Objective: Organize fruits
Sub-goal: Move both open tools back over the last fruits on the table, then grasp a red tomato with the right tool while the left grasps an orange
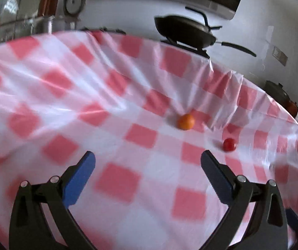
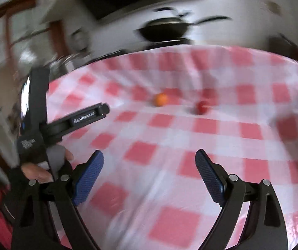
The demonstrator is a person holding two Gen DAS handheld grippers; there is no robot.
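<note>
The left gripper [image 1: 148,159] and right gripper [image 2: 149,158] both gape wide, nothing between their blue pads. Beyond them on the checked cloth [image 1: 115,137] sit an orange fruit [image 1: 186,121] right of centre and a red fruit [image 1: 229,144] further right, apart.

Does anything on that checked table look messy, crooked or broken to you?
Only the red-and-white checked plastic tablecloth: it is rumpled, with creases running toward the far edge instead of lying flat. The small round orange fruit and the small round red fruit sit apart on it, whole and unspilled. Nothing looks damaged, though the views are blurred.
</note>
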